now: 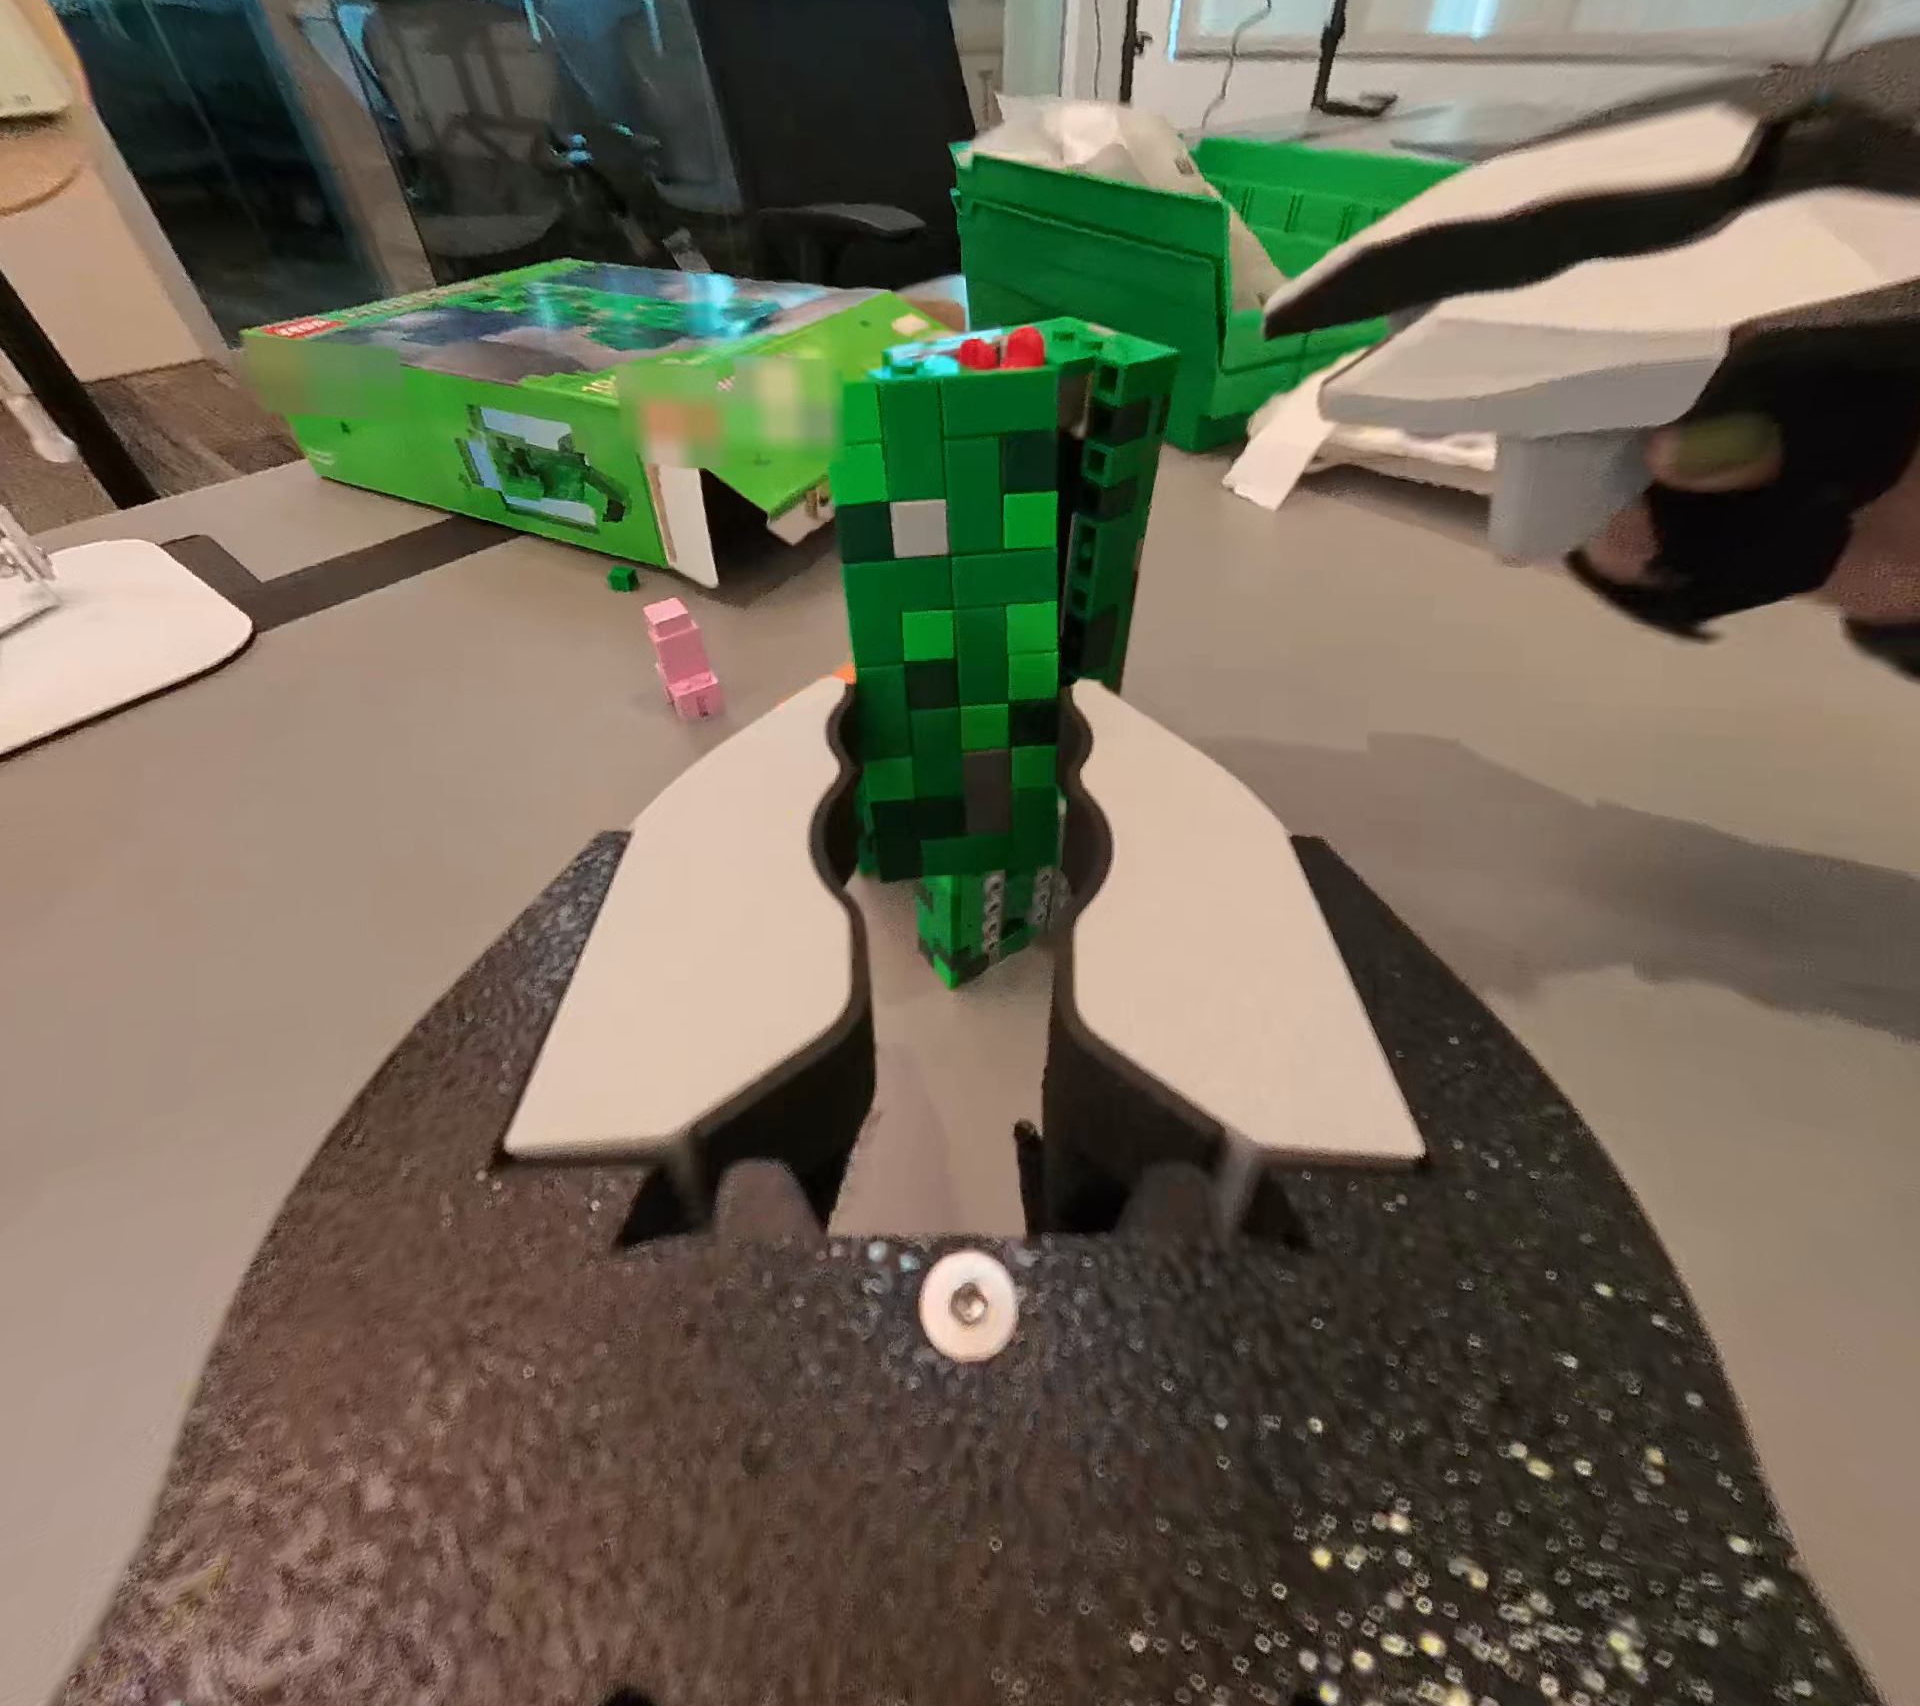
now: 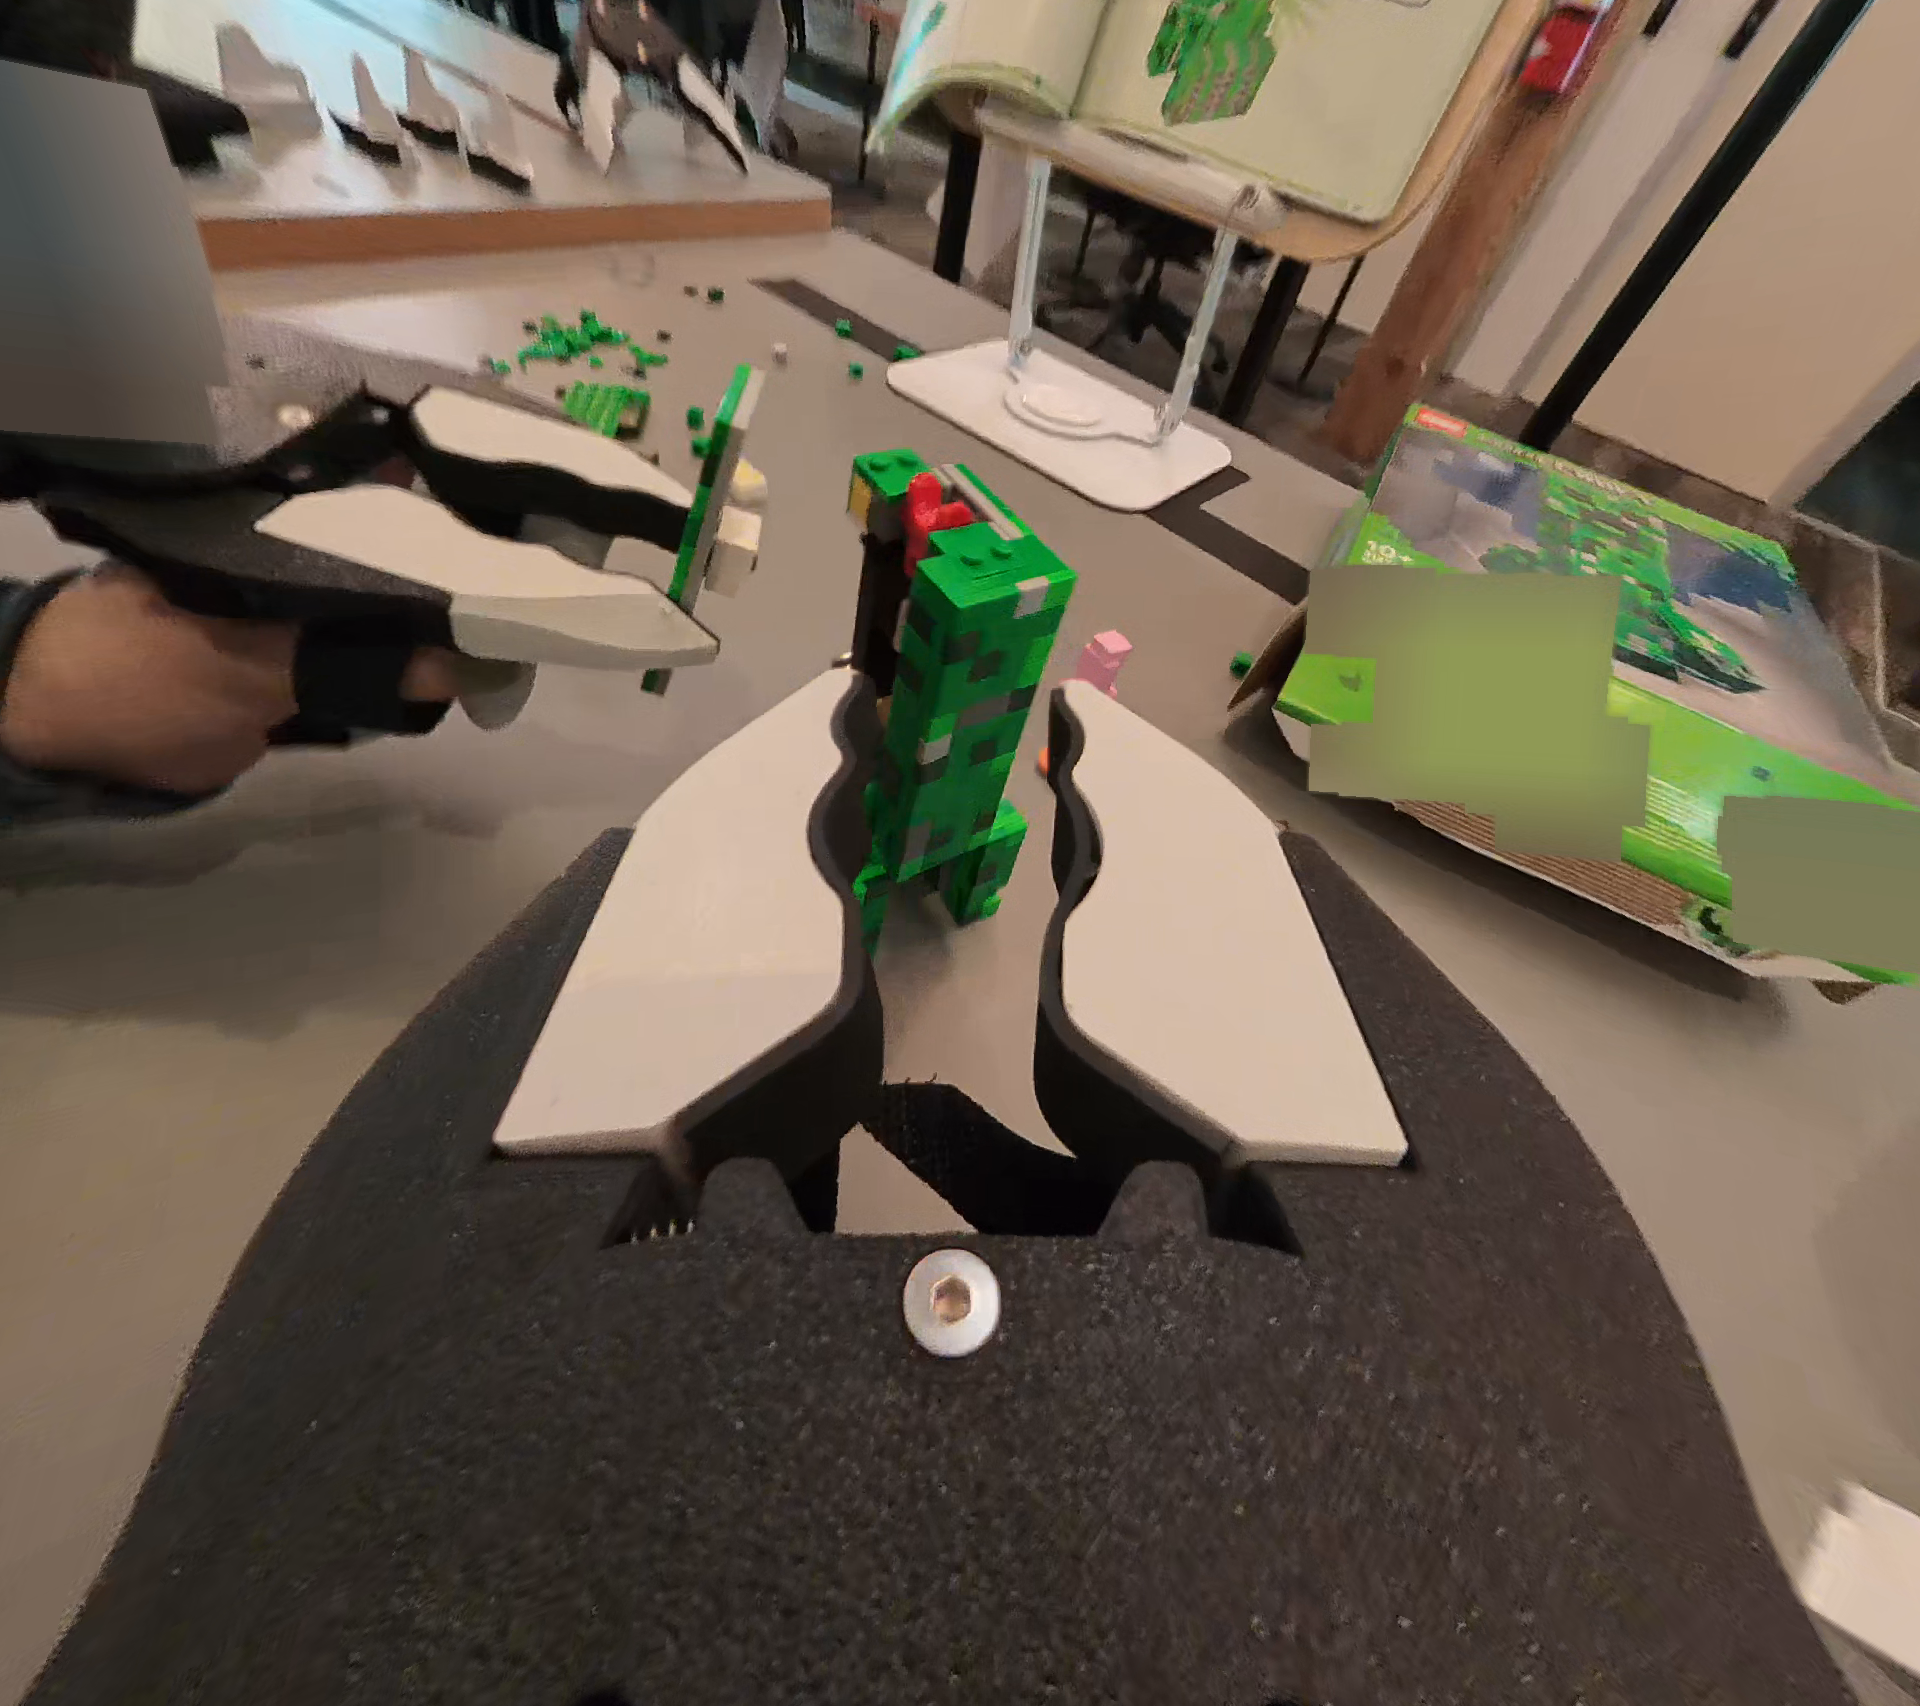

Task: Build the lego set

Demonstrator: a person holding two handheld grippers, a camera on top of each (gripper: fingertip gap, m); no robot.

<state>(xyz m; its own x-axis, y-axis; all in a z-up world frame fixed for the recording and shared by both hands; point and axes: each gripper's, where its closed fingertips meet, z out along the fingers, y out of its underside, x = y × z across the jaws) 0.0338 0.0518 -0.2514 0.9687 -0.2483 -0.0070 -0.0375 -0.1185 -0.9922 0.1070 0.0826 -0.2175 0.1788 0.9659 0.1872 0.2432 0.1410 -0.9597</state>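
Your left gripper [image 1: 956,721]: level, just left of green brick tower [image 2: 966,669], fingers clamped on side edges of green panel [image 1: 956,607]. Your right gripper [image 2: 956,721]: aimed at tower, jaws parted, nothing gripped. Gloved hands wrap both handles.

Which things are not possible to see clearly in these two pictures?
- Left wrist view: green tower mostly behind the held green panel.
- Right wrist view: orange thing mostly behind a finger of the right gripper.
- Right wrist view: loose green pieces, too small to count.
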